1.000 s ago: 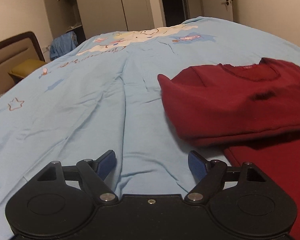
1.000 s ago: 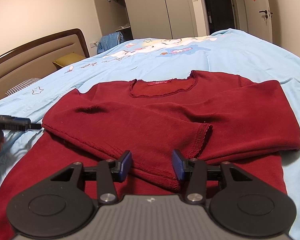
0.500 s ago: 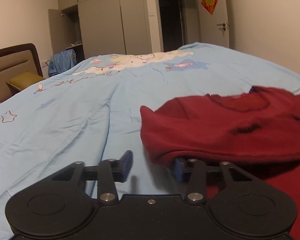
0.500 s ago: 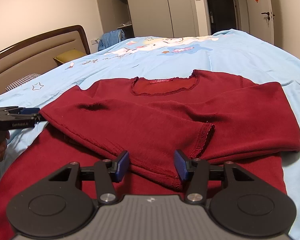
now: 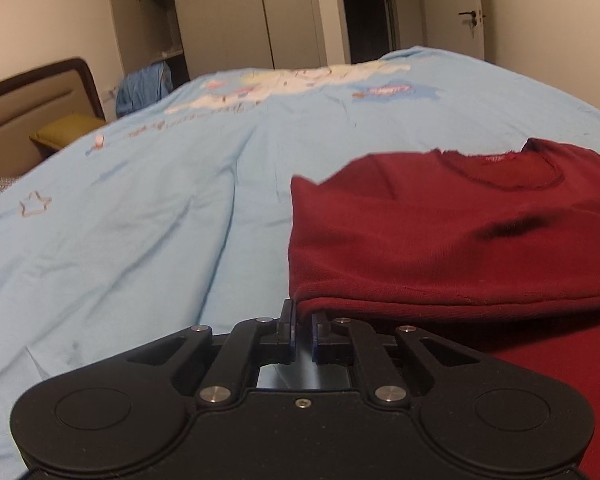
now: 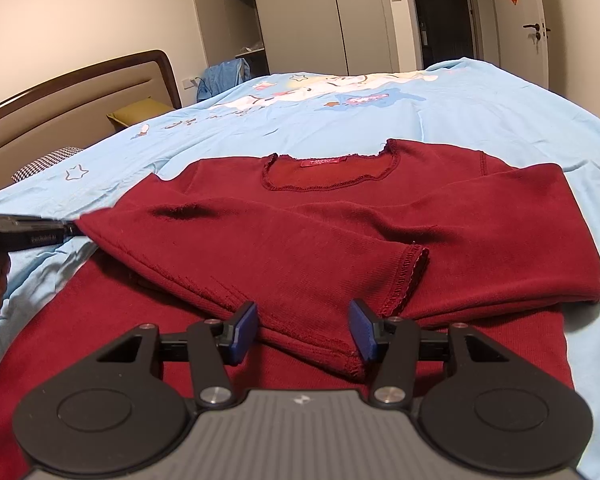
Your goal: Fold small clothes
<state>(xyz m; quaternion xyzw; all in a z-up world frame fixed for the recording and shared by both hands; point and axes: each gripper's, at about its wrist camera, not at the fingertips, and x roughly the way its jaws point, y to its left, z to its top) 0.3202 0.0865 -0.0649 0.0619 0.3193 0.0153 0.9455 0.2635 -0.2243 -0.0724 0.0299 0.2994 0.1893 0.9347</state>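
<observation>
Dark red long-sleeved top (image 6: pixel 340 240) on the light blue bedspread (image 6: pixel 480 120), your left gripper (image 5: pixel 303 330) pinched on its folded shoulder edge, your right gripper (image 6: pixel 304 326) held apart over its sleeve cuff.

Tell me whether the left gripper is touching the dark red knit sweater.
Touching. In the left wrist view the left gripper is shut on the folded edge of the dark red knit sweater.

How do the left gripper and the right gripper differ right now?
The left gripper has its jaws closed on the folded edge of the red sweater, at its side; the right gripper stands open. The left gripper pinches cloth, while the right gripper's pads straddle the folded sleeve cuff without pressing it. The left gripper's body is black; the right gripper's is ribbed grey. Both have blue pads and point across the light blue bedspread.
</observation>
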